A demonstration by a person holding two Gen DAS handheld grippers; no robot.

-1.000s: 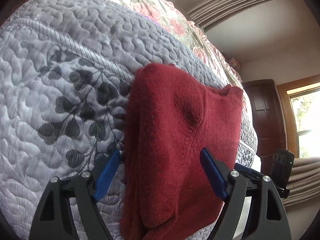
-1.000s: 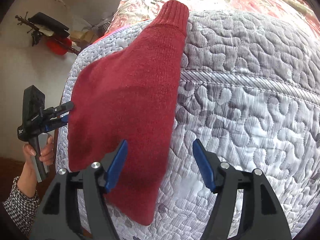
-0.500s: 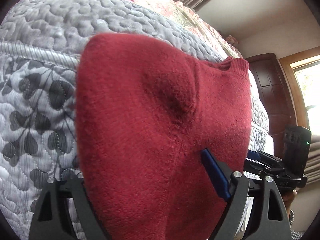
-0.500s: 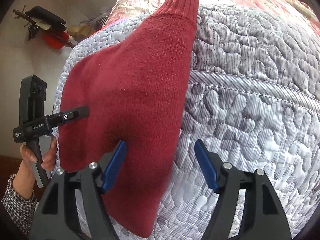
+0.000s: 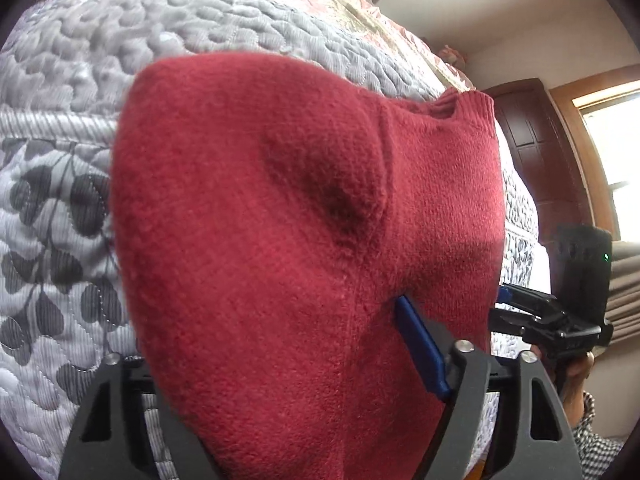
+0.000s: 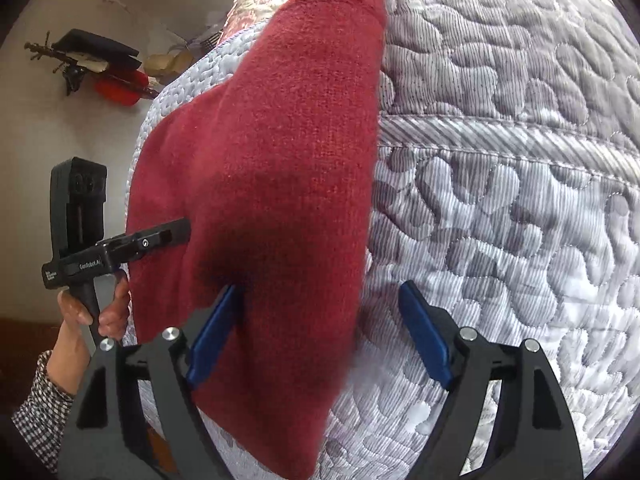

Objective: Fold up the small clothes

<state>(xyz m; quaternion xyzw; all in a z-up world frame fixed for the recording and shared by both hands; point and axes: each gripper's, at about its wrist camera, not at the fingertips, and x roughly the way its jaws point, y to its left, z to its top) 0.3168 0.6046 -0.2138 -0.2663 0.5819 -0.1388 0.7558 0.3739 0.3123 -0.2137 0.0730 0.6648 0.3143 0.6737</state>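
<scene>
On the grey quilted bedspread [image 6: 500, 184] lies the dark red knitted sweater [image 6: 280, 184], fuzzy, its ribbed cuff toward the far floral end. Over my left claw [image 5: 280, 364] the knit drapes, hiding 1 blue pad; I cannot tell whether that claw grips it. My right claw [image 6: 320, 340] stands spread wide, 1 pad under the sweater's edge, the other above bare quilt. My left hand [image 6: 96, 312] clasps its black handle, in a checked sleeve [image 6: 36, 396].

surface: bed, grey quilted cover [image 6: 520, 208] | on it: red knit sweater [image 6: 280, 184], left side | far end: floral bedspread [image 5: 360, 4]
</scene>
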